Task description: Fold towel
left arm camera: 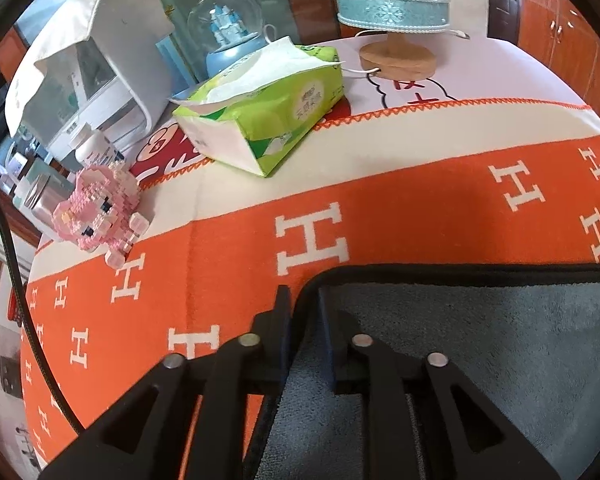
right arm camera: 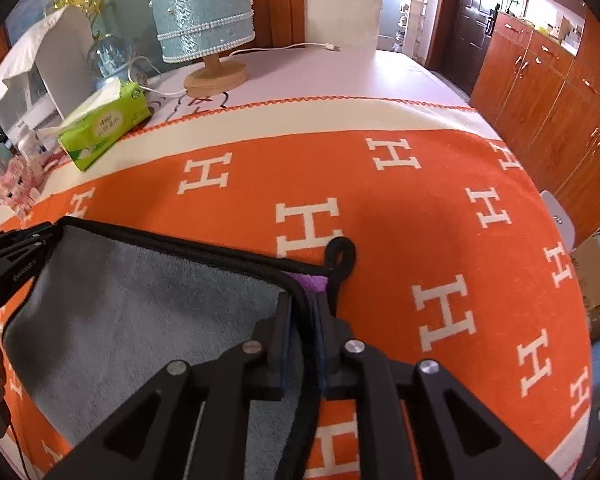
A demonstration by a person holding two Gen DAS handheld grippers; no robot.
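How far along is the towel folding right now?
Early stage. Done: both corners are gripped. The left gripper pinches one corner of the gray towel, the right gripper pinches the corner beside the hanging loop. In hand: the edge is held over the orange blanket. Left: the gray side looks like one flat layer, so apparently no finished fold yet.

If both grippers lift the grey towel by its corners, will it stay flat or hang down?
Probably it will sag: the grey towel looks soft and plush. It seems light. The black edging may give the jaws a firmer hold.
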